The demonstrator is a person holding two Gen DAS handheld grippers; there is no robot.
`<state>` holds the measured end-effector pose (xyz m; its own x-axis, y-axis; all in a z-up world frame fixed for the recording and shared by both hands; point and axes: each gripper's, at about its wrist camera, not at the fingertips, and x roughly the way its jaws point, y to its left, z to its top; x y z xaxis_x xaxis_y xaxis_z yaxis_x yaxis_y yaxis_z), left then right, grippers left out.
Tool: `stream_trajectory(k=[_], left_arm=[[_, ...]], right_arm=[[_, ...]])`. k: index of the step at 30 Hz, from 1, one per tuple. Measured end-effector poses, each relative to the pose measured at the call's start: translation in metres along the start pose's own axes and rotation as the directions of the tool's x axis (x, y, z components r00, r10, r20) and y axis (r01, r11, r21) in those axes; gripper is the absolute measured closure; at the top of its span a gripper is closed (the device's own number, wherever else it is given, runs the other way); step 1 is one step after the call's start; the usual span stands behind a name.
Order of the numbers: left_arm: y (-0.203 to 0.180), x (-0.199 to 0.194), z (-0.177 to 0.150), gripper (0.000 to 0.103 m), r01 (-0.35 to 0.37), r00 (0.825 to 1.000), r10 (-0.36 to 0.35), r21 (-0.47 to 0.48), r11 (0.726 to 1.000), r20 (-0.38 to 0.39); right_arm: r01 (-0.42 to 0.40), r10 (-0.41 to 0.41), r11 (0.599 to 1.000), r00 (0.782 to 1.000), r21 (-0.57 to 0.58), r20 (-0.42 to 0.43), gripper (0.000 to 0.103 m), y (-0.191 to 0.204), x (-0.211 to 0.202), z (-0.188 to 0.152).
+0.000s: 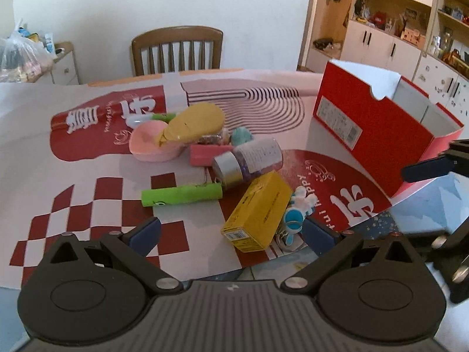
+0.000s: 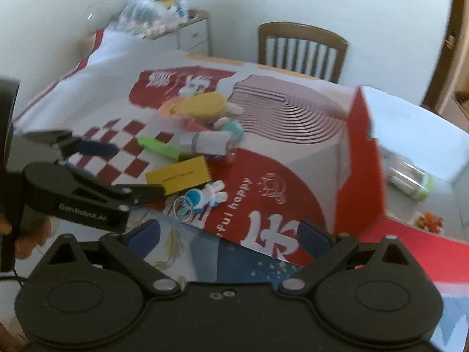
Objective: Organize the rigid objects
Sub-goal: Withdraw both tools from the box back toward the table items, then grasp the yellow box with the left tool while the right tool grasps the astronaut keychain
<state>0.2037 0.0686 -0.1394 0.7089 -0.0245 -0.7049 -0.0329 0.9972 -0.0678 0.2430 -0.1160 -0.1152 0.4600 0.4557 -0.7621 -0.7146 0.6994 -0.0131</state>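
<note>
Approach step: both grippers, left gripper (image 1: 231, 231) and right gripper (image 2: 228, 234), fingers spread and empty, near the toy pile with yellow box (image 1: 258, 211) on the worktop; next likely grab one for the red box (image 1: 378, 135).

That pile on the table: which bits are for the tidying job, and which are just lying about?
For the job: yellow box, green tube, bottle, pink bowl, astronaut keyring, red box.

Lying about: chair, plastic bag, cabinets.
</note>
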Motion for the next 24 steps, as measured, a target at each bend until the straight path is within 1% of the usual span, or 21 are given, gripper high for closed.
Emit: stream_trajectory(k=[2, 6, 7, 8, 9, 11, 15, 17, 19, 21, 24], left_arm=[[0.001, 0.006, 0.001, 0.0, 0.011, 1.0, -0.011, -0.002, 1.0, -0.011], [0.006, 0.019, 0.004, 0.0, 0.022, 0.999, -0.023, -0.024, 0.999, -0.039], [0.007, 0.022, 0.005, 0.0, 0.024, 0.999, -0.025, -0.03, 0.999, -0.045], [0.009, 0.025, 0.006, 0.0, 0.029, 0.998, -0.031, -0.037, 0.999, -0.049], [0.009, 0.027, 0.007, 0.0, 0.037, 0.998, -0.039, -0.043, 0.998, -0.053], [0.011, 0.03, 0.008, 0.001, 0.052, 0.997, -0.055, -0.054, 0.997, -0.06], [0.013, 0.036, 0.01, 0.001, 0.083, 0.993, -0.089, -0.078, 0.994, -0.074], [0.013, 0.038, 0.011, 0.004, 0.091, 0.992, -0.097, -0.085, 0.992, -0.078], [0.013, 0.041, 0.012, 0.009, 0.099, 0.99, -0.107, -0.094, 0.991, -0.087], [0.013, 0.042, 0.013, 0.011, 0.105, 0.99, -0.115, -0.104, 0.989, -0.087], [0.013, 0.042, 0.016, 0.017, 0.116, 0.988, -0.126, -0.113, 0.987, -0.086]], right_arm=[[-0.017, 0.016, 0.999, 1.0, -0.039, -0.011, 0.01, 0.003, 0.01, 0.0], [-0.033, 0.032, 0.993, 0.999, -0.114, -0.014, 0.013, 0.007, 0.025, 0.002], [-0.037, 0.035, 0.992, 0.999, -0.122, -0.015, 0.014, 0.007, 0.029, 0.003], [-0.048, 0.046, 0.992, 0.999, -0.121, -0.016, 0.018, 0.005, 0.033, 0.005], [-0.059, 0.057, 0.991, 0.998, -0.117, -0.019, 0.02, 0.004, 0.036, 0.007], [-0.068, 0.065, 0.99, 0.998, -0.123, -0.026, 0.021, 0.002, 0.044, 0.01], [-0.09, 0.086, 0.985, 0.996, -0.147, -0.036, 0.028, 0.002, 0.056, 0.012], [-0.106, 0.102, 0.982, 0.994, -0.156, -0.038, 0.03, 0.003, 0.06, 0.012], [-0.114, 0.109, 0.98, 0.993, -0.163, -0.041, 0.033, 0.004, 0.064, 0.012], [-0.115, 0.111, 0.978, 0.993, -0.176, -0.033, 0.034, 0.006, 0.066, 0.013], [-0.12, 0.117, 0.976, 0.993, -0.183, -0.026, 0.038, 0.008, 0.069, 0.015]])
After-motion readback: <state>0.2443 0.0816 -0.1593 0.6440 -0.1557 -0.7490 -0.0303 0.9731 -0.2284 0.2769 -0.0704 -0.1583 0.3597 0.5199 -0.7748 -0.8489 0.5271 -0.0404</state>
